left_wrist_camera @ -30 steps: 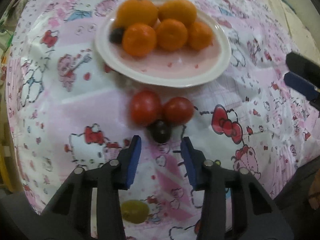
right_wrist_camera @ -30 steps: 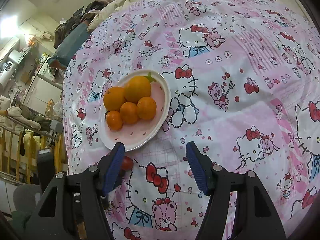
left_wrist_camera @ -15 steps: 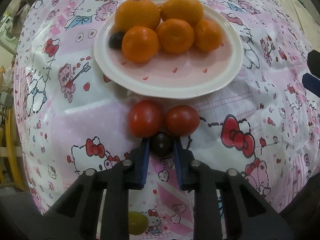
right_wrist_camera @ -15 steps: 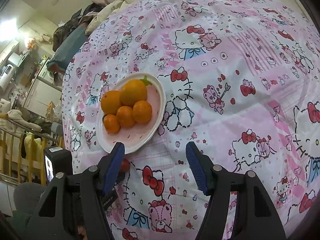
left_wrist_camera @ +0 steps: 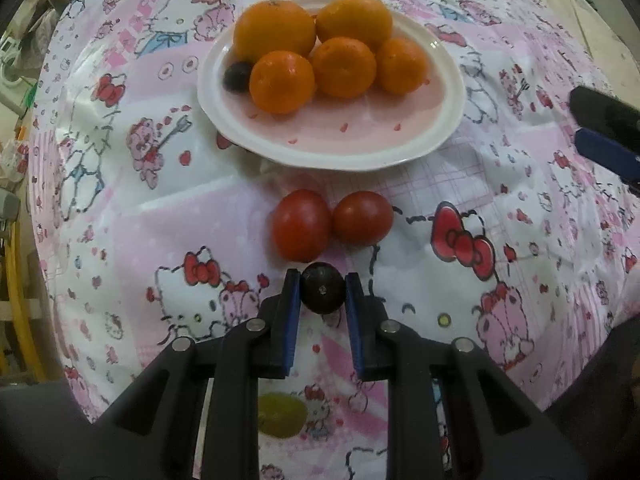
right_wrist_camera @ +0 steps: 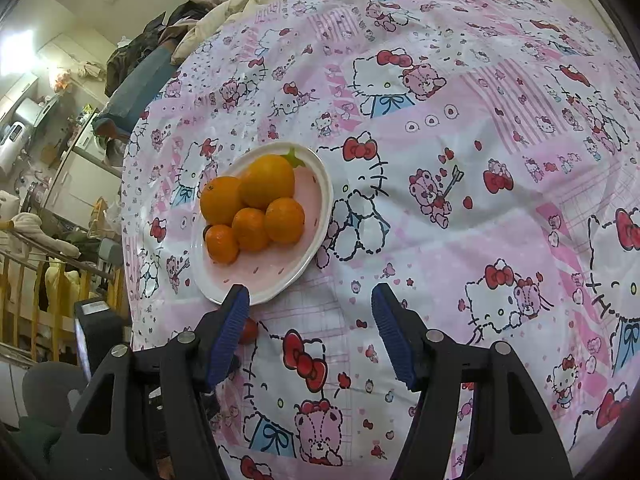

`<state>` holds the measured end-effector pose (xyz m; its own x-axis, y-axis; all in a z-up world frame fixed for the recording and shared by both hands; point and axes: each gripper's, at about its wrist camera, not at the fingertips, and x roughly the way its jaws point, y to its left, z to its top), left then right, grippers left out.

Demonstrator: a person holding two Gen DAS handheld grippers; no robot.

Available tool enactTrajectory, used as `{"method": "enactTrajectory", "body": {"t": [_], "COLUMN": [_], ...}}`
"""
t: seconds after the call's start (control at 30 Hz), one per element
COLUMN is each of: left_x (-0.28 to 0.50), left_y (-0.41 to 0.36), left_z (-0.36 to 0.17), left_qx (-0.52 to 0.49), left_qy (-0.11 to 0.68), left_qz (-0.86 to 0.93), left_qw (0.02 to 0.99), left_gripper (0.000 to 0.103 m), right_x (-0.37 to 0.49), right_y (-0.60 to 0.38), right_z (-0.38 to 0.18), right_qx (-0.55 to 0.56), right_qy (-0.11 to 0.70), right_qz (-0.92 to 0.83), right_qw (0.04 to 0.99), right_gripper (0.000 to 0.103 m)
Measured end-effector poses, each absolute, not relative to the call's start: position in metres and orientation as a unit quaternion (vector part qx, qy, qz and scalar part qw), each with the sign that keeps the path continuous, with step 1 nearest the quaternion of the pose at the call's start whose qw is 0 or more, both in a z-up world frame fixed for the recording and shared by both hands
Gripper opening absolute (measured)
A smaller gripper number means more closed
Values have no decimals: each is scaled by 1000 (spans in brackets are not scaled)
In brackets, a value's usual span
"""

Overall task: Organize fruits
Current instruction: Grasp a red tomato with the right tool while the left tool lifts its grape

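Observation:
My left gripper (left_wrist_camera: pixel 322 294) is shut on a dark grape (left_wrist_camera: pixel 322 288), held just in front of two red tomatoes (left_wrist_camera: pixel 301 225) on the cloth. Beyond them a white plate (left_wrist_camera: pixel 448 128) holds several oranges (left_wrist_camera: pixel 281 81) and another dark grape (left_wrist_camera: pixel 237 76). A green grape (left_wrist_camera: pixel 282 416) lies on the cloth under the left gripper. My right gripper (right_wrist_camera: pixel 310 330) is open and empty, hovering above the cloth near the plate (right_wrist_camera: pixel 320 208); one tomato (right_wrist_camera: pixel 249 331) peeks out beside its left finger.
The table wears a pink Hello Kitty cloth (right_wrist_camera: pixel 460 184). The right gripper's finger (left_wrist_camera: pixel 604 148) shows at the right edge of the left wrist view. Room clutter, a blue bundle (right_wrist_camera: pixel 132 96) and a yellow railing (right_wrist_camera: pixel 24 312) lie beyond the table's left edge.
My left gripper moved forward and closed on the dark grape, which now sits between its pads, drawn back a little from the tomatoes. The right gripper stayed open and drifted slightly.

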<state>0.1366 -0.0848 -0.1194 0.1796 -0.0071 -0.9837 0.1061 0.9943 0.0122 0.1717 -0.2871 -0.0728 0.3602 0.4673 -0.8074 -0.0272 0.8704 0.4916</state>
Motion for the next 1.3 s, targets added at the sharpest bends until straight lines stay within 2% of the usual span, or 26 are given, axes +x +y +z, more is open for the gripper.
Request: {"method": "enactTrajectory", "body": {"t": [0.5, 0.73, 1.03, 1.3], "left_x": [137, 145, 150, 156], "left_y": [-29, -12, 5, 9], "left_z": [-47, -54, -52, -55], "left_qx": [19, -11, -47, -59], "left_qy": [604, 603, 592, 593], "left_qz": [-20, -2, 14, 18], "left_qw": [796, 798, 805, 803], "left_gripper": [18, 18, 18, 18], "right_x": [171, 179, 188, 196], "right_y": [-260, -217, -173, -158], "right_z": [-81, -107, -128, -136], "right_qx": [167, 120, 9, 12], "right_qy": [564, 608, 608, 596], "right_qz": [180, 242, 282, 311], "right_qw": [788, 746, 742, 740], "right_gripper": [66, 66, 66, 66]}}
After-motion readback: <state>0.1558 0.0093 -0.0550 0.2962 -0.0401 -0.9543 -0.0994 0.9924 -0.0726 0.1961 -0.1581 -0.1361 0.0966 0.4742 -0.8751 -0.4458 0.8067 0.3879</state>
